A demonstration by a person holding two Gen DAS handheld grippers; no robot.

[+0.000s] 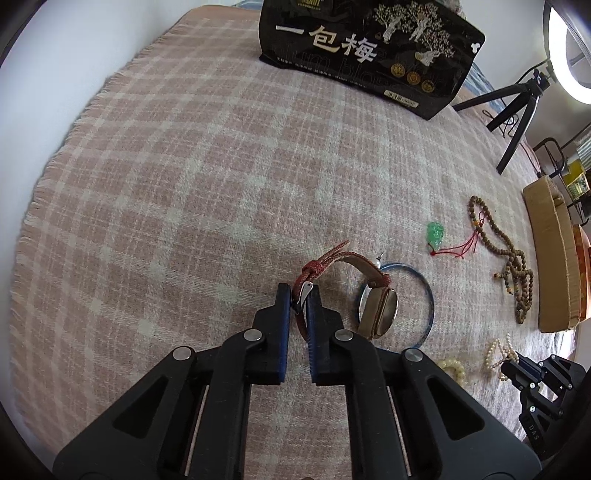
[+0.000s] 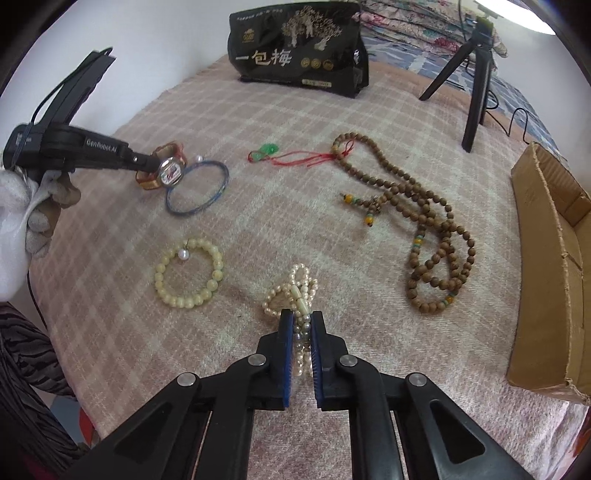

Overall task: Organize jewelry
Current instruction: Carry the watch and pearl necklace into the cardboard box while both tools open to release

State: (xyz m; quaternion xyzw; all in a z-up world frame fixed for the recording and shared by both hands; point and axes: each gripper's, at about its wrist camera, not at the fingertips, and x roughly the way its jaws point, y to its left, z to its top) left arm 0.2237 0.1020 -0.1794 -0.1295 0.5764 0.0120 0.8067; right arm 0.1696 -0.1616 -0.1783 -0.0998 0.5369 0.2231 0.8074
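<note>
Jewelry lies scattered on our plaid blanket (image 2: 295, 206). Our left gripper (image 1: 300, 295) pinches the watch (image 1: 376, 310) by its red strap, at nine o'clock of the blue bangle (image 2: 197, 188). Our right gripper (image 2: 302, 325) clamps the pearl strand (image 2: 291, 291); wooden beads (image 2: 432, 236) lie at two o'clock of it.

A pink-and-cream plaid woven blanket with a fringed edge (image 1: 184, 155) covers the surface, set against a plain white wall (image 2: 166, 33). A glowing white ring light (image 1: 569, 55) stands on a black tripod (image 2: 476, 81) at the far right. Behind it lies floral patterned bedding (image 2: 406, 29).
</note>
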